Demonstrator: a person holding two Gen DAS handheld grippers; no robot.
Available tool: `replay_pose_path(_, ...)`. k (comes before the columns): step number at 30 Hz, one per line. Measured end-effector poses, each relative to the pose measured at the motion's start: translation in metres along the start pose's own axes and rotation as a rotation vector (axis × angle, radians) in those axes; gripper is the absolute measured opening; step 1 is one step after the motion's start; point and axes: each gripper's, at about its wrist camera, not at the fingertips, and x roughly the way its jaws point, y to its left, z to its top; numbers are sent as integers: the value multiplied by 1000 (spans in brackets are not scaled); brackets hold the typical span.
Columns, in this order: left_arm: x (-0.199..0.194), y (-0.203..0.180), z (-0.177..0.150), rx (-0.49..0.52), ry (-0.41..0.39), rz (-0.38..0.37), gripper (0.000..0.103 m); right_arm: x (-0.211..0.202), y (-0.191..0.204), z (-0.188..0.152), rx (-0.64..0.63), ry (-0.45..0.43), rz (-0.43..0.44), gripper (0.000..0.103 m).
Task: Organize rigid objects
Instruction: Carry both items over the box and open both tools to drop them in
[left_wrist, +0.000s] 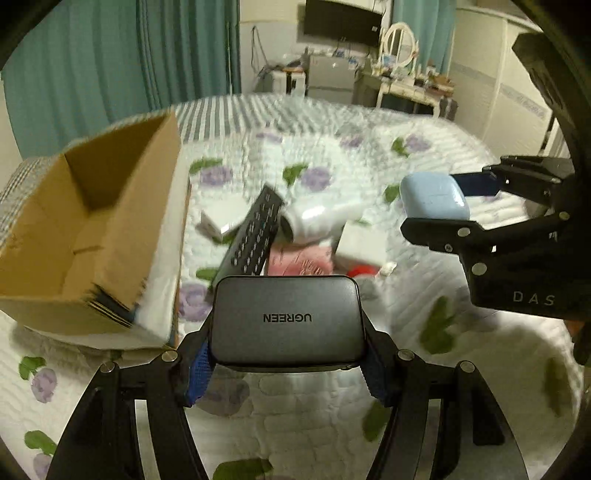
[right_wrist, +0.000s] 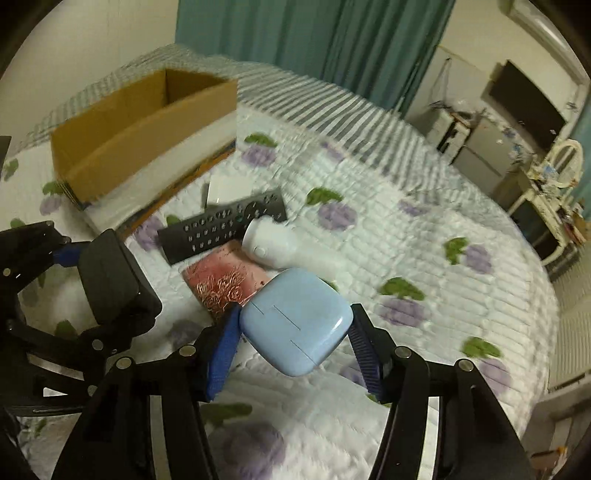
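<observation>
My left gripper is shut on a dark grey UGREEN charger, held above the bed; it also shows in the right wrist view. My right gripper is shut on a light blue earbud case, also seen in the left wrist view. An open cardboard box stands on the bed to the left, and shows in the right wrist view. A pile lies on the quilt: a black remote, a white device, a pink patterned card, and a white box.
The bed has a white floral quilt. Teal curtains hang behind. A dressing table with a mirror, a small fridge and a wall TV stand beyond the bed's far end.
</observation>
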Motion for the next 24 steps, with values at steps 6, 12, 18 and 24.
replay_pose_path(6,-51,22,36,-25,-100,-62,67,-63,6,28,-5,-83,-59,58)
replay_pose_path(12,-95,75,75,-26,-208,-6,67,-103,24,87,-3,-215,-36,58)
replay_pose_path(18,-98,138,101,-31,-221,78,67,-96,64,152,-1,-294,54,58)
replay_pose_path(24,-65,187,95,-37,-155,132,67,-42,109,199,-21,-264,131,58)
